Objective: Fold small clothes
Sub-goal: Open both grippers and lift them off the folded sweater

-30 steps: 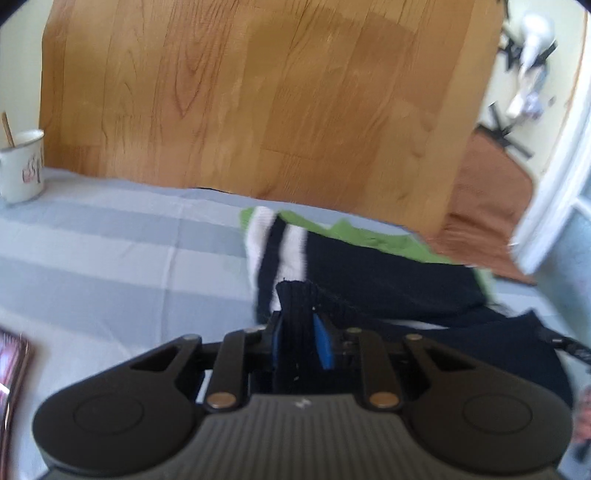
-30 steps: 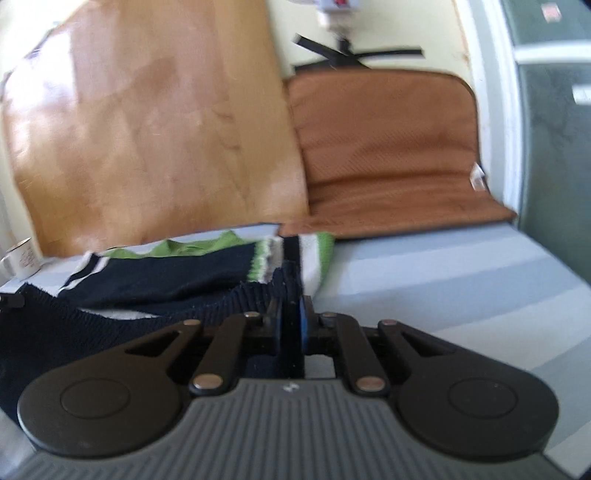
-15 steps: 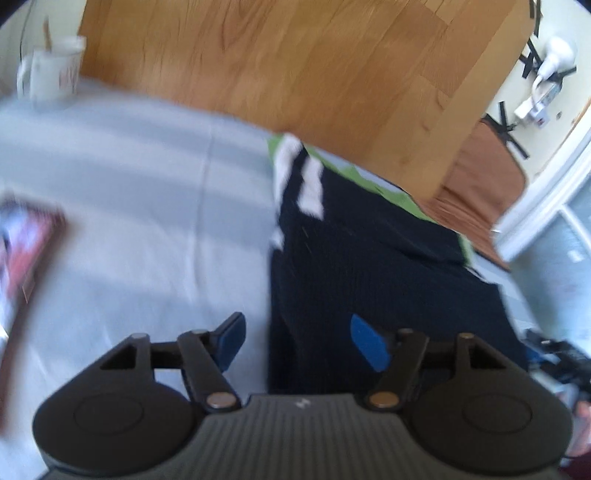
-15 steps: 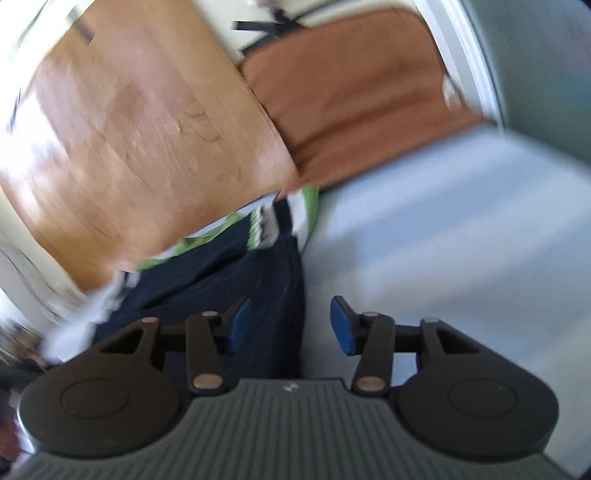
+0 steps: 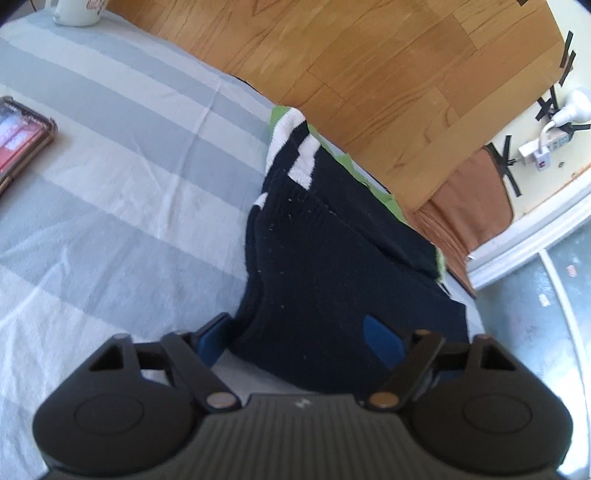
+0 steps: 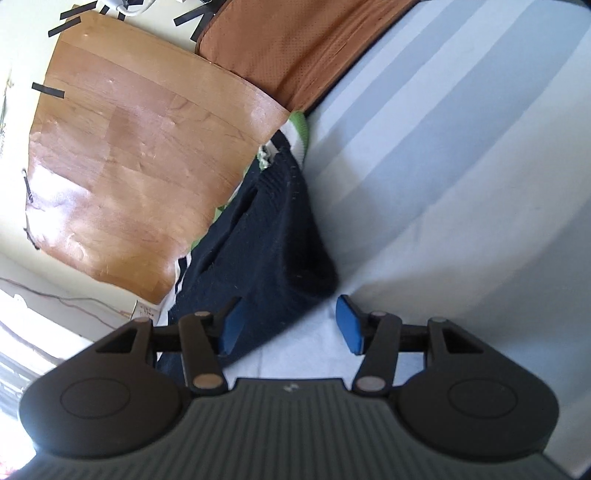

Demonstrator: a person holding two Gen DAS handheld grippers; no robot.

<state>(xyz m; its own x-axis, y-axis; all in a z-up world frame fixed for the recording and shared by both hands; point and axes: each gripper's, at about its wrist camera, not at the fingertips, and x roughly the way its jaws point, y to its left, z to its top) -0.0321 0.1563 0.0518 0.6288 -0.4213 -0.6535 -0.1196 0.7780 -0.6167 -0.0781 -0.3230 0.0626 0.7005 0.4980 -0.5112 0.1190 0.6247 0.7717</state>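
A small dark navy knit garment (image 5: 325,266) with white and green striped cuffs lies folded over on the grey-and-white striped cloth (image 5: 110,184). My left gripper (image 5: 295,336) is open and hangs over the garment's near left edge, holding nothing. In the right wrist view the same garment (image 6: 266,236) lies in a thick fold. My right gripper (image 6: 290,325) is open above its near right corner, holding nothing.
A white mug (image 5: 75,11) stands at the far left edge. A phone in a case (image 5: 18,136) lies at the left. A wooden board (image 5: 351,66) and a brown cushion (image 6: 295,40) lean behind the table.
Both grippers were shut on the garment's edge a second ago. They opened, let the fabric drop onto the fold, and lifted back and tilted down over it.
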